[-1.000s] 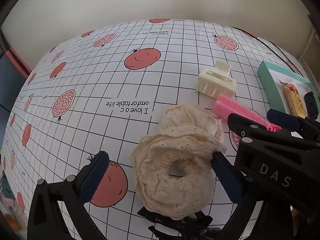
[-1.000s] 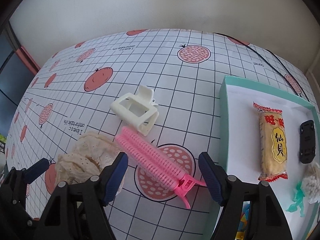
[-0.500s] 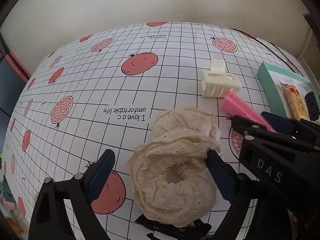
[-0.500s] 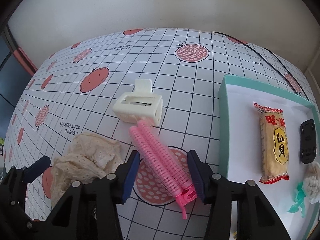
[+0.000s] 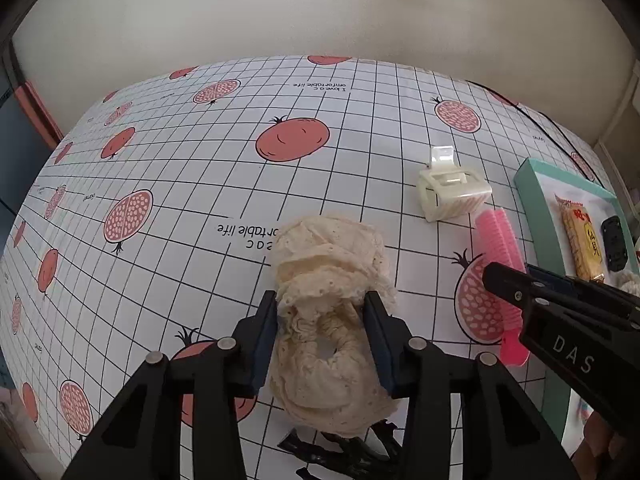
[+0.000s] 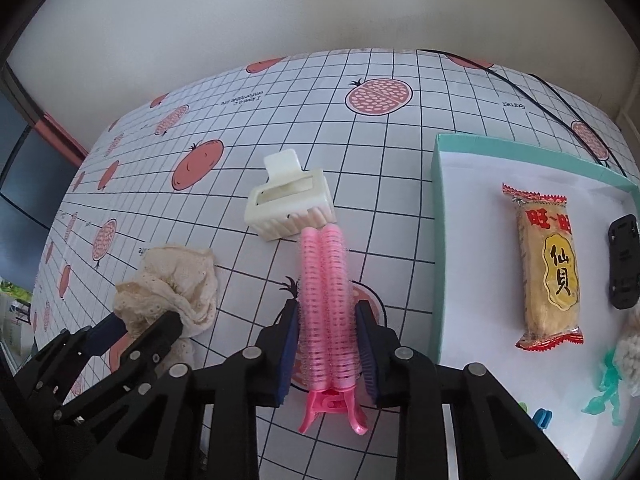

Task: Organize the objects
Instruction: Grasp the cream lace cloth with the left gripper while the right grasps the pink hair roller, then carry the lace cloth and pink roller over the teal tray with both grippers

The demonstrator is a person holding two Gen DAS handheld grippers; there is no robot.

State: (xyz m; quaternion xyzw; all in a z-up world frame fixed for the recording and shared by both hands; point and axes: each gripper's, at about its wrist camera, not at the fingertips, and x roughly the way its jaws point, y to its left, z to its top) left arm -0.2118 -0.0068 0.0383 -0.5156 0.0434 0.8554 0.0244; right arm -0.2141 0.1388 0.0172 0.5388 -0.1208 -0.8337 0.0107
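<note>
Two grips are set: the right gripper clamps the pink roller clip along its length, the teal tray just rightward; the left gripper pinches the cream lace scrunchie.

You see a white tablecloth ruled in a black grid, printed with salmon-red tomatoes and seeded pomegranate halves, plus small black lettering. At near centre your black left gripper with navy blue pads frames a cream eyelet-lace scrunchie. On the right your black right gripper frames a bright pink roller hair clip; just beyond lies an ivory claw clip. At far right, a teal tray with a white floor carries a yellow-and-red snack packet and a black clip.
</note>
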